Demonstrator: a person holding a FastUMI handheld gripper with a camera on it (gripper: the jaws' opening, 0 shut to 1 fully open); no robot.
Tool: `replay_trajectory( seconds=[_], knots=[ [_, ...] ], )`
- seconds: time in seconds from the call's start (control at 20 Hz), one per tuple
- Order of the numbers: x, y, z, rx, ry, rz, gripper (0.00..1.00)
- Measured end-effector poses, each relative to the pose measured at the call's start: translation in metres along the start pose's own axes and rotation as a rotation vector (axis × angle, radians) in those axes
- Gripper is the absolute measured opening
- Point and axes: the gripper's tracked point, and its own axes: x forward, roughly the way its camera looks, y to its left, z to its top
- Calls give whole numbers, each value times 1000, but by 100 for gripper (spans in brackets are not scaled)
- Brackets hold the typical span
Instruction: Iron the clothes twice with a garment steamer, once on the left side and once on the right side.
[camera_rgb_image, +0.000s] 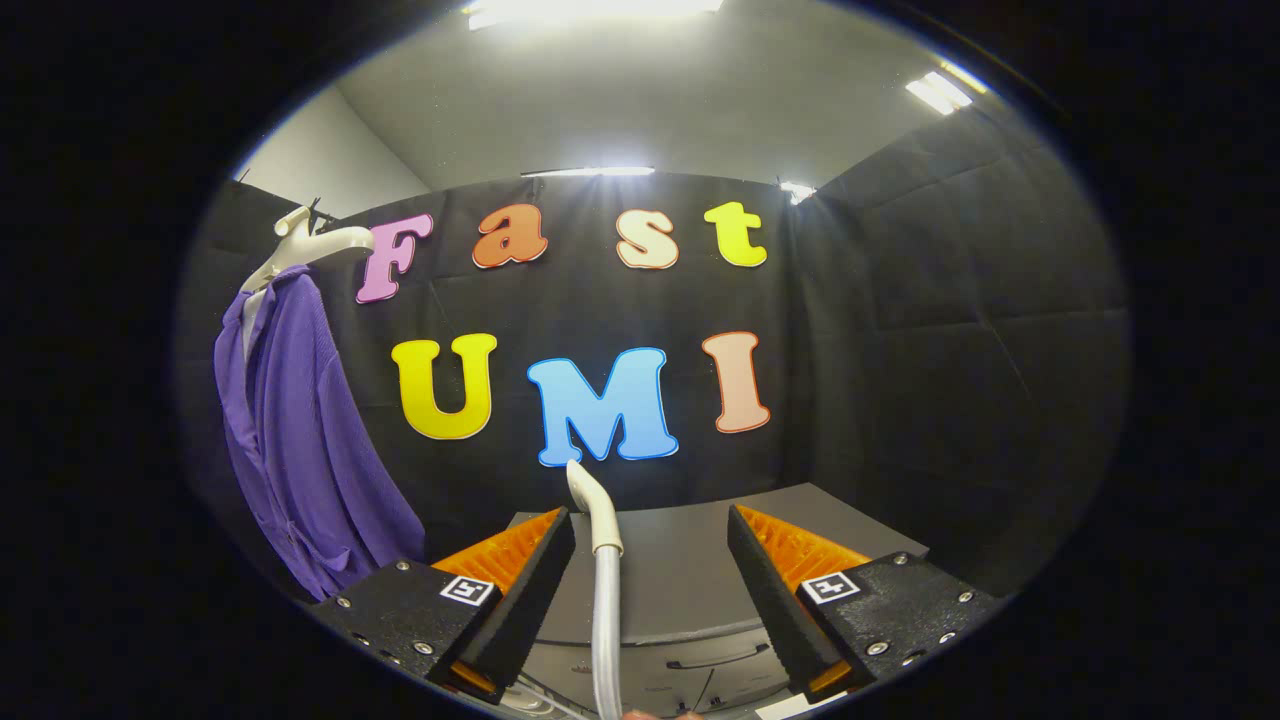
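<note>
A purple garment (300, 430) hangs from a pale hanger (300, 245) against the black wall, well off to the left of my fingers and beyond them. The garment steamer's white curved wand (598, 510) stands upright on its translucent hose (606, 630), rising between my fingers, close to the left one. My gripper (650, 520) is open, its fingers wide apart. The right finger is clearly apart from the wand. I cannot tell whether the left one touches it.
A grey cabinet top (690, 580) lies just ahead of and below the fingers, with a drawer front and handle (715, 660) underneath. Black padded walls close the booth behind and to the right.
</note>
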Motion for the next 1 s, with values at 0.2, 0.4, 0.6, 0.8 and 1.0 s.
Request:
replay_trajectory(
  seconds=[0.2,0.4,0.6,0.8,1.0],
  knots=[
    [54,-14,-3,35,42,36,95],
    [105,-11,-13,84,115,99,93],
    [139,12,-30,159,225,214,92],
    [169,34,-64,248,385,324,92],
    [192,53,-100,348,526,381,92]
  ],
)
